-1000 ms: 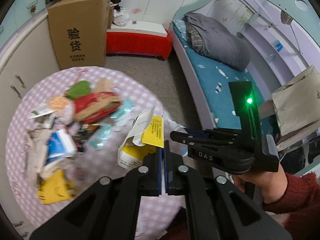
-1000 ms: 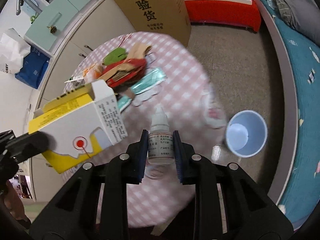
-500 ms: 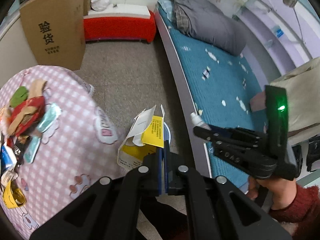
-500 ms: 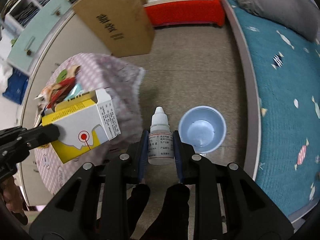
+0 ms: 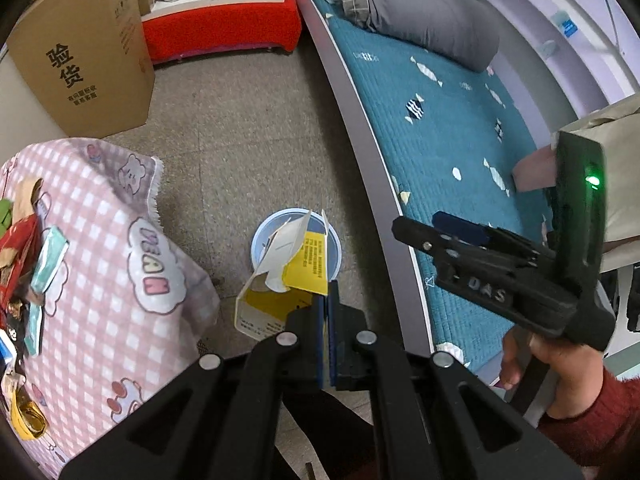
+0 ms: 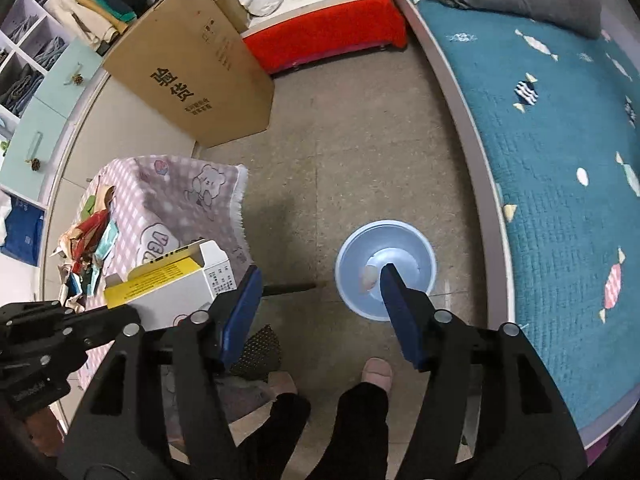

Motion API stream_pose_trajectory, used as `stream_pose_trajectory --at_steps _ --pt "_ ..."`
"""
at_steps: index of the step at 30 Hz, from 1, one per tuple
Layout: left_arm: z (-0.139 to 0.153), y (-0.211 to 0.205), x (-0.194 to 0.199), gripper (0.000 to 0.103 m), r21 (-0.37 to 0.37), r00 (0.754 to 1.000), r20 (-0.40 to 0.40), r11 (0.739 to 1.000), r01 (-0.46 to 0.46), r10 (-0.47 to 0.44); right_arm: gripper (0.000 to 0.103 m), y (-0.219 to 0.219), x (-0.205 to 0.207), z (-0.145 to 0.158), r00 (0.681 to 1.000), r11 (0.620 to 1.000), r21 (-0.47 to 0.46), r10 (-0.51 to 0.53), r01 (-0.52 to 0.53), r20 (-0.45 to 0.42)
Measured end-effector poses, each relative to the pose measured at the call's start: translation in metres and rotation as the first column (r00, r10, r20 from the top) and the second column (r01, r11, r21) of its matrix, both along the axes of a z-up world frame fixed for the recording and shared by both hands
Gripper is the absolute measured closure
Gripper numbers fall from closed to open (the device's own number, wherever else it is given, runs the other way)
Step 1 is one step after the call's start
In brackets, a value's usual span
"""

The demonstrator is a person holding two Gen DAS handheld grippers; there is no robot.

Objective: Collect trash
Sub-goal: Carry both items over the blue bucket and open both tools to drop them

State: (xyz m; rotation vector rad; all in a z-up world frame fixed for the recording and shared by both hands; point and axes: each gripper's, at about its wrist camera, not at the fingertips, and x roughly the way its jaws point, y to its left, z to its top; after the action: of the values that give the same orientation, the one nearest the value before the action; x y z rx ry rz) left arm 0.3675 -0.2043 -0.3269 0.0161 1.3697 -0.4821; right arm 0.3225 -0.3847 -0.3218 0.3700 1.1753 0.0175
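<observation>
Pink-check table (image 6: 176, 184) on the left, wrappers (image 6: 90, 240) piled on it; floor (image 6: 360, 152) mid-room, bed (image 6: 560, 160) right. Left hand-held gripper (image 5: 326, 320) pinches the yellow carton (image 5: 294, 264) above the bin (image 6: 386, 268). Right hand-held gripper (image 6: 320, 308) gapes wide, nothing between its pads, over the bin.

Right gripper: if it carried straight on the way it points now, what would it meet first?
Most likely the blue bin on the floor. The open right gripper aims between the bin and the bare floor left of it; depth is hard to judge.
</observation>
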Motion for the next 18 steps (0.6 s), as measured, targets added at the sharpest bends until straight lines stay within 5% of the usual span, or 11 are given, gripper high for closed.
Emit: stream_pose_trajectory --at_steps 18 --pt "-0.016 -0.072 0.031 0.101 0.029 0.992 -0.037 0.992 0.119 -0.118 0.032 -0.048 -0.023 0.02 0.991 0.99 -0.057 -0.124 0.127 0.05"
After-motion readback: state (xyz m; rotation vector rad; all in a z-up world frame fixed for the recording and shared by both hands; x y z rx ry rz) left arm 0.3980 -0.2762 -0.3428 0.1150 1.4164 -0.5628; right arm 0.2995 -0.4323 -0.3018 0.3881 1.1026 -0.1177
